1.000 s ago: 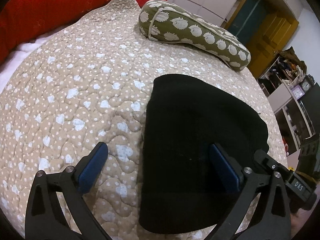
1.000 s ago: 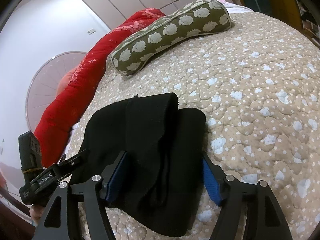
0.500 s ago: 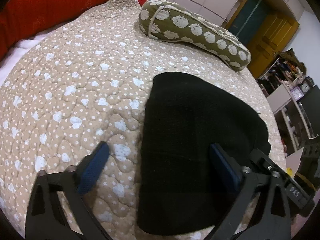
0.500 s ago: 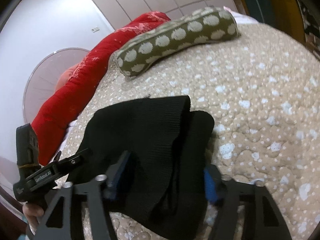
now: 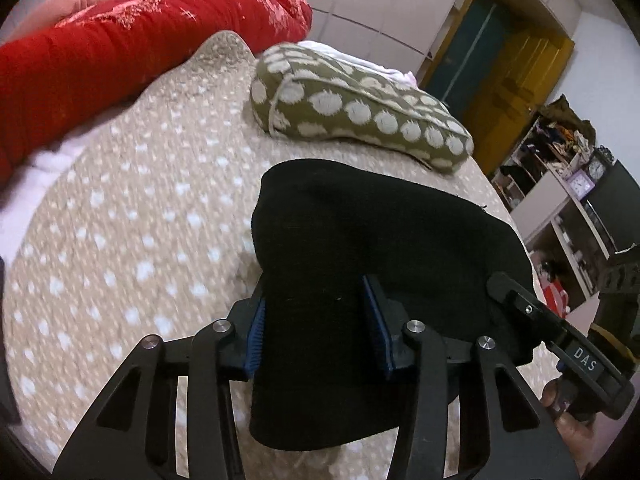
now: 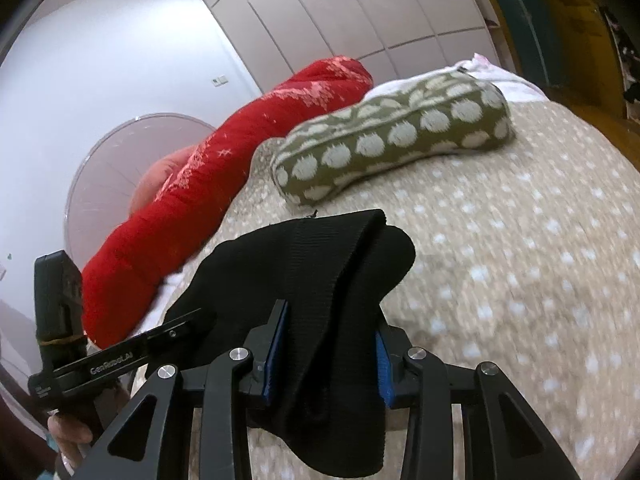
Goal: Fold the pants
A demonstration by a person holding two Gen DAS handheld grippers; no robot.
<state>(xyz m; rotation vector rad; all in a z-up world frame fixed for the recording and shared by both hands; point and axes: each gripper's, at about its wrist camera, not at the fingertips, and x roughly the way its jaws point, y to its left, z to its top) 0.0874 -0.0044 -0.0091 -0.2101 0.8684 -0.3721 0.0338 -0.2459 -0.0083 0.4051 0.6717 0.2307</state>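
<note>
The folded black pants (image 5: pixel 360 232) lie on a beige quilted bed (image 5: pixel 140 220), their near end raised off it. My left gripper (image 5: pixel 316 312) has that end's left part between its blue pads, and its jaws are closing and pressing the cloth. In the right wrist view the pants (image 6: pixel 320 248) bunch up between the blue pads of my right gripper (image 6: pixel 330 332). Its jaws are closing too, and a flap hangs below them. Each view shows the other gripper's body beside the pants, held by a hand.
An olive pillow with pale spots (image 5: pixel 360 108) lies beyond the pants, and a red rolled blanket (image 5: pixel 120 40) runs along the far left. White wardrobe doors, a yellow door (image 5: pixel 508 72) and cluttered shelves (image 5: pixel 560 184) stand past the bed's right edge.
Both pairs of jaws went from wide apart to narrowed onto the pants. Both hands rose, and the near end of the pants came up off the quilt.
</note>
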